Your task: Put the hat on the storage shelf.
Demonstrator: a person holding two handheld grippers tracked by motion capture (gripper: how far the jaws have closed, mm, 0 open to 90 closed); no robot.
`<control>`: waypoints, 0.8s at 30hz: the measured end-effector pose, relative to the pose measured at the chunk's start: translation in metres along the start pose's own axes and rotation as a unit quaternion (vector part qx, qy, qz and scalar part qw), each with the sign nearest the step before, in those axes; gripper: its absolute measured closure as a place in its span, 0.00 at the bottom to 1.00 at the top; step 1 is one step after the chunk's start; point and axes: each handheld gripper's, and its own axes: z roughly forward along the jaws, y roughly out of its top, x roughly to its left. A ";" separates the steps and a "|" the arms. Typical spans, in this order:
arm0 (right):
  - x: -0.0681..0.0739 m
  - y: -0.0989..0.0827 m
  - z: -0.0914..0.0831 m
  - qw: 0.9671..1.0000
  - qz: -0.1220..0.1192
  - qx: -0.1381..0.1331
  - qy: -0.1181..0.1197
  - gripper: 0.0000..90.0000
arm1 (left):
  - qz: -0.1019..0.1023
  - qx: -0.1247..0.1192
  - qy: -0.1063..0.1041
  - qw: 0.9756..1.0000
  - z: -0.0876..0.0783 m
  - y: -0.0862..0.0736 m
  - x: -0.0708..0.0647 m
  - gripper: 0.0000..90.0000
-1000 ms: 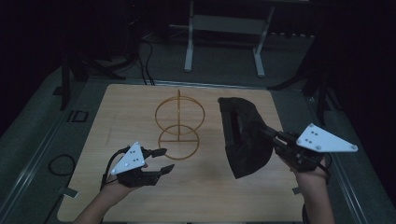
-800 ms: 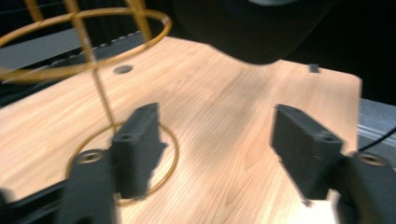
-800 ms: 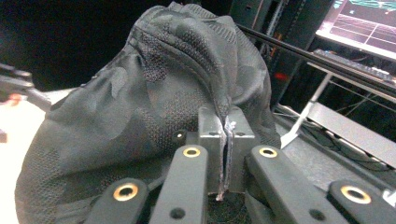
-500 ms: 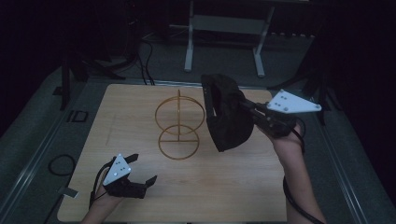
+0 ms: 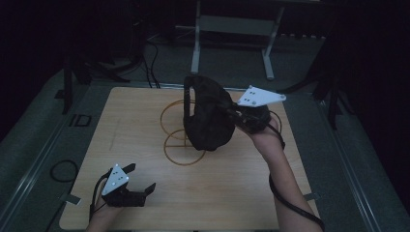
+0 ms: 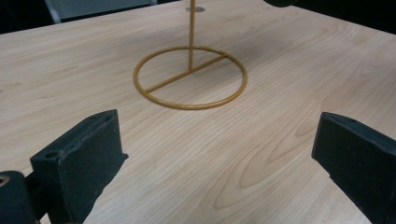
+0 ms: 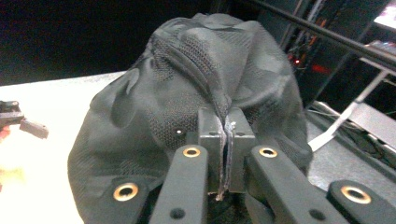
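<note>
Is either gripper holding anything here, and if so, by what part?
The right gripper pinches a fold of the black cap's mesh fabric. The left gripper is open and holds nothing.

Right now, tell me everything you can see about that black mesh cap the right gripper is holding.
The black mesh fabric cap looks soft and crumpled, with a seam ridge running over its crown. The right gripper has its jaws pinched shut on a fold of the cloth and holds it off the table, in front of the upright gold wire stand. Its stiff brim edge points up and left in the high view.
</note>
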 end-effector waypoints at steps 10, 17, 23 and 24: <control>0.006 0.002 0.029 1.000 0.003 0.015 0.019 0.98 | -0.004 0.005 0.002 1.000 0.004 -0.005 0.001 0.02; 0.010 0.001 0.049 0.999 0.013 0.023 0.030 0.98 | -0.007 -0.002 0.005 1.000 0.002 -0.006 0.003 0.02; 0.012 0.001 0.063 0.998 0.021 0.038 0.042 0.98 | -0.008 0.001 0.007 1.000 0.003 -0.007 0.006 0.02; 0.013 0.001 0.065 0.998 0.021 0.039 0.044 0.98 | -0.009 0.000 0.006 1.000 0.004 -0.008 0.006 0.02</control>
